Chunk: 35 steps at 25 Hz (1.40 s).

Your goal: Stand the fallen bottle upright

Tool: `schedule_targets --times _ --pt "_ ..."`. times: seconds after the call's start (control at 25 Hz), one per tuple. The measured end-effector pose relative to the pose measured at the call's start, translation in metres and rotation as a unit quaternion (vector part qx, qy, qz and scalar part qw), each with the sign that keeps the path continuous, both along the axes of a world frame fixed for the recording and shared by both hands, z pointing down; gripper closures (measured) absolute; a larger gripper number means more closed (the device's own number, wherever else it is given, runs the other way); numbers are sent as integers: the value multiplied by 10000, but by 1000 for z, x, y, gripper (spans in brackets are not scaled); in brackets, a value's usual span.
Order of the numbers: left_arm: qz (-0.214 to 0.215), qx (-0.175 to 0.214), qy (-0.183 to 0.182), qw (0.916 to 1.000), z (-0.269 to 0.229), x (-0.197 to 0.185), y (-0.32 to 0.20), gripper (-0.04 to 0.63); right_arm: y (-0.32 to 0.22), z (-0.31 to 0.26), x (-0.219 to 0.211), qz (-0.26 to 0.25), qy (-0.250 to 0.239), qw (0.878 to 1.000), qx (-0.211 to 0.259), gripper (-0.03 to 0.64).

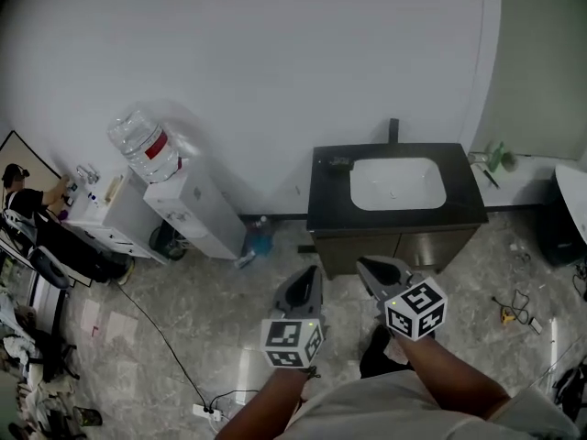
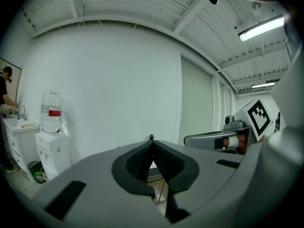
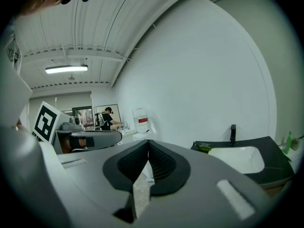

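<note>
A small greenish bottle (image 1: 337,162) lies on its side on the black vanity top (image 1: 468,211), left of the white basin (image 1: 397,183). The right gripper view shows the same bottle (image 3: 204,147) near the tap (image 3: 232,134). Both grippers hang in front of the vanity, well short of the bottle, over the floor. My left gripper (image 1: 308,273) is shut with nothing in it, its tips meeting in its own view (image 2: 151,139). My right gripper (image 1: 366,265) is likewise shut and empty (image 3: 148,142).
A water dispenser (image 1: 194,211) with a big bottle (image 1: 143,145) stands left of the vanity, a blue container (image 1: 260,236) on the floor beside it. A green spray bottle (image 1: 496,157) stands on a white ledge at right. A person (image 1: 27,207) works at far left. Cables (image 1: 171,350) cross the floor.
</note>
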<state>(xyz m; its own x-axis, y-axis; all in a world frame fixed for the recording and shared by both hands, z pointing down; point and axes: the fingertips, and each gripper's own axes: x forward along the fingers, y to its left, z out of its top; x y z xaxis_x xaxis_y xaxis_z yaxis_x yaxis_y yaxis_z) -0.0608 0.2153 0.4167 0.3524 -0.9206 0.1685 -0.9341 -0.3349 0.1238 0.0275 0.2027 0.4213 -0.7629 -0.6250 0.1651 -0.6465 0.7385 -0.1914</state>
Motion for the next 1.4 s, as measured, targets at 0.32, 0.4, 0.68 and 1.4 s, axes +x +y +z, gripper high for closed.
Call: schedule_targets --times 0.32,0.4,0.68,1.4 --pt "-138 -322 176 9992 17 34 -150 588 -161 3 34 -491 189 9984 -193 612" --pt "-133 -372 198 9990 17 42 -178 588 -188 6 38 -566 190 9977 -328 612" --pt "-126 -352 218 9991 17 49 -264 588 -265 23 39 -771 346 9951 -522 611" --pt "318 -590 323 9972 48 -63 -530 588 -547 93 -95 -1353 1664 9726 -892 551"
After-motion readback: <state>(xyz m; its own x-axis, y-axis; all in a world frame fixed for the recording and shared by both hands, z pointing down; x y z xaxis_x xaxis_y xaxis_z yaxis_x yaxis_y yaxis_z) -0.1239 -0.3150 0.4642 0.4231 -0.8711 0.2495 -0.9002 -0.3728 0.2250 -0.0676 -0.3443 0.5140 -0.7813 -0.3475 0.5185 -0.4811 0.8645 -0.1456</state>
